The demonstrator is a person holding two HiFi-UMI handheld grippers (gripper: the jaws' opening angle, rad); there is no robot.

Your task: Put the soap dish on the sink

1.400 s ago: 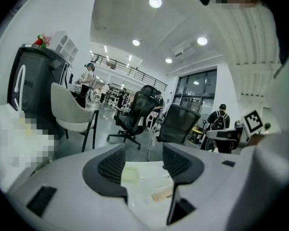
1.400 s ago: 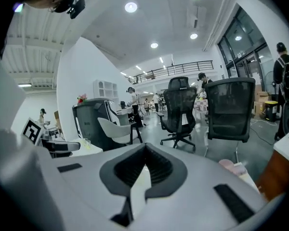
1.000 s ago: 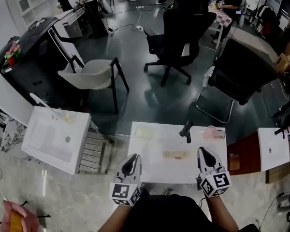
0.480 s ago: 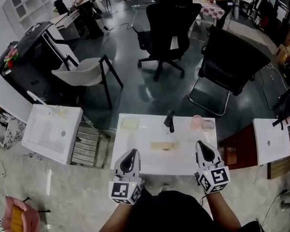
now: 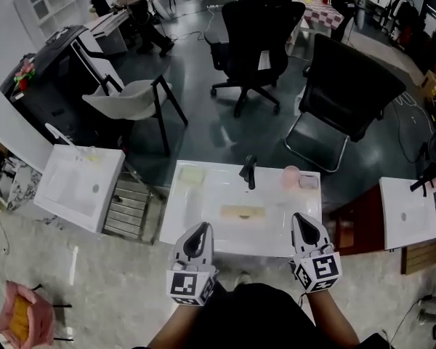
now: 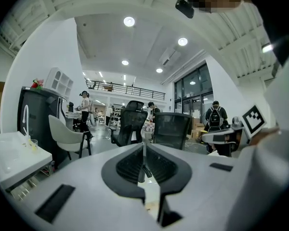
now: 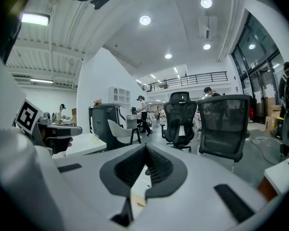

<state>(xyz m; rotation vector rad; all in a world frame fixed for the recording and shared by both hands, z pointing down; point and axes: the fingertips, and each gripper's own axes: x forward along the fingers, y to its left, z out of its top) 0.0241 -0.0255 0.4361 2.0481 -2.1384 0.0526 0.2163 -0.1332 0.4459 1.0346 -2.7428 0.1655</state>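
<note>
A white sink (image 5: 203,227) with a dark faucet (image 5: 248,171) stands just ahead of me in the head view. In its basin lies a flat tan rectangle (image 5: 241,211), which looks like the soap dish. A pale yellow block (image 5: 191,174) sits on the back left rim, a pink cup (image 5: 290,175) on the back right. My left gripper (image 5: 198,236) hovers at the sink's near edge, left of the dish, shut and empty. My right gripper (image 5: 305,227) hovers at the near right corner, also shut with nothing in it. Each gripper view shows the jaws meeting: left gripper (image 6: 144,147), right gripper (image 7: 145,147).
Another white sink (image 5: 78,186) stands to the left beside a slatted metal rack (image 5: 127,206); a third sink (image 5: 410,224) is at the right past a brown cabinet (image 5: 352,231). Black office chairs (image 5: 258,35) (image 5: 349,93) and a white chair (image 5: 127,97) stand beyond. People move about far back.
The whole view has shifted sideways: the middle sink, earlier off to the right, now lies centred between both grippers. Both grippers keep their pose, shut and empty.
</note>
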